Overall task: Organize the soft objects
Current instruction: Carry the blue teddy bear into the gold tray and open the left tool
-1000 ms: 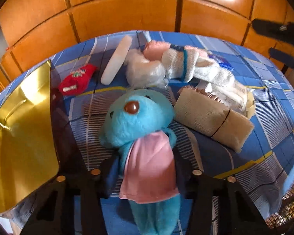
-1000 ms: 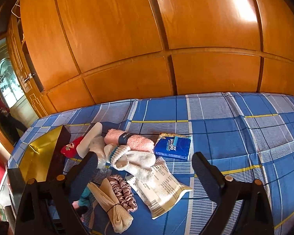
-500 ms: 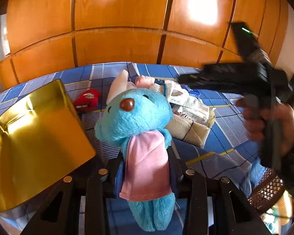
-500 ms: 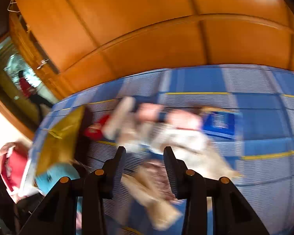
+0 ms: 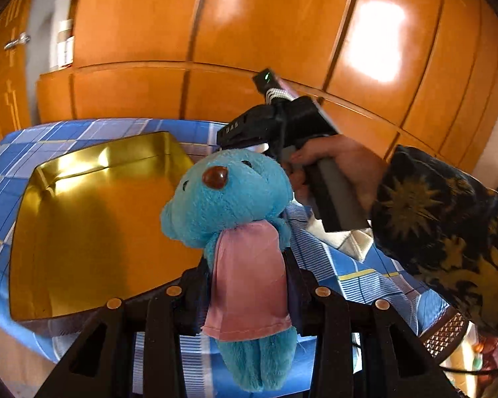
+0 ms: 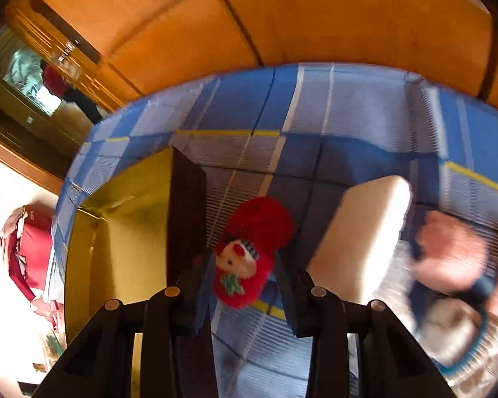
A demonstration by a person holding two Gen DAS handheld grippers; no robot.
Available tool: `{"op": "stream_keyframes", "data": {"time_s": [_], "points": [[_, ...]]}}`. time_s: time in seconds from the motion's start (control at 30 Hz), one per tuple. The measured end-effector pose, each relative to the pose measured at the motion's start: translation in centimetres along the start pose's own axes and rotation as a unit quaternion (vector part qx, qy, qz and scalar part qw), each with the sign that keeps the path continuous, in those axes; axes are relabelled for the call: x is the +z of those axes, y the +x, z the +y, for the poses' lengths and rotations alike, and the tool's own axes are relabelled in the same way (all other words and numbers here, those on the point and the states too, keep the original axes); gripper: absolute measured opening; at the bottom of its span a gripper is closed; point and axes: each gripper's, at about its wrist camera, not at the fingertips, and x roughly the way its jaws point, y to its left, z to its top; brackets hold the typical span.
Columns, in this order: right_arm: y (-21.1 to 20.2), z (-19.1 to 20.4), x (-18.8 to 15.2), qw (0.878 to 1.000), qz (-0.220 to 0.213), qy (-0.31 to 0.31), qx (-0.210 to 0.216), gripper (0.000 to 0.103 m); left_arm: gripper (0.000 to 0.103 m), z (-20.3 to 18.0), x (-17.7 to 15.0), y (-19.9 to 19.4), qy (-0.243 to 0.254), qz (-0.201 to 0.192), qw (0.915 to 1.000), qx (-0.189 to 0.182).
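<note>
Our left gripper (image 5: 247,285) clenches the blue teddy bear (image 5: 235,219) beside the gold tin (image 5: 93,205); our right gripper (image 6: 242,285), jaws just narrowed, straddles the red plush toy (image 6: 252,248), contact unclear.

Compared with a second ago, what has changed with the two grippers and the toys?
The left gripper, clamped on the blue plush bear in a pink apron, has lifted it off the blue checked bedspread toward the gold metal tray. The right gripper swung down over the small red plush toy; its jaws have been closing around it. The tray stayed put.
</note>
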Motion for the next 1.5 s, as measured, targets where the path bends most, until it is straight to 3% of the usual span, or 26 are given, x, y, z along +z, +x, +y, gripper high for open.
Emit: {"op": "stream_keyframes", "data": {"time_s": [0.17, 0.27, 0.33, 0.37, 0.43, 0.67, 0.87, 1.03, 1.2, 1.27, 1.5], "points": [[1.9, 1.9, 1.0, 0.998, 0.027, -0.030, -0.049, 0.036, 0.039, 2.0, -0.4, -0.6, -0.028, -0.004, 0.9996, 0.008], [2.7, 3.4, 0.7, 0.990, 0.054, -0.092, -0.090, 0.036, 0.039, 2.9, -0.4, -0.6, -0.043, -0.003, 0.9990, 0.011], [2.7, 3.6, 0.4, 0.987, 0.049, -0.110, -0.111, 0.014, 0.039, 3.5, -0.3, -0.9, -0.053, -0.008, 0.9985, 0.014], [2.5, 3.4, 0.3, 0.985, 0.042, -0.113, -0.123, 0.011, 0.039, 3.8, -0.1, -1.1, -0.056, -0.010, 0.9982, 0.017], [1.4, 2.8, -0.1, 0.987, 0.023, -0.107, -0.119, 0.006, 0.039, 4.9, 0.3, -1.3, -0.069, -0.013, 0.9972, 0.025], [-5.6, 2.1, -4.5, 0.982, -0.069, -0.142, -0.108, 0.006, 0.040, 10.0, 2.8, 0.1, -0.122, 0.000, 0.9909, 0.056], [-9.5, 1.0, -8.6, 0.978, -0.095, -0.156, -0.104, 0.006, 0.042, 12.3, 6.1, 4.8, -0.148, 0.030, 0.9863, 0.066], [-10.2, 0.3, -10.8, 0.979, -0.101, -0.147, -0.098, 0.006, 0.044, 13.7, 8.6, 9.5, -0.177, 0.061, 0.9800, 0.069], [-9.7, 0.2, -12.3, 0.978, -0.100, -0.150, -0.106, 0.006, 0.062, 14.6, 10.6, 13.1, -0.183, 0.063, 0.9762, 0.098], [-9.4, 0.3, -12.7, 0.978, -0.097, -0.149, -0.106, 0.006, 0.081, 14.8, 10.9, 14.1, -0.184, 0.075, 0.9746, 0.104], [-9.0, 1.3, -13.1, 0.978, -0.102, -0.152, -0.104, 0.006, 0.084, 14.2, 9.5, 11.3, -0.172, 0.050, 0.9768, 0.117]]}}
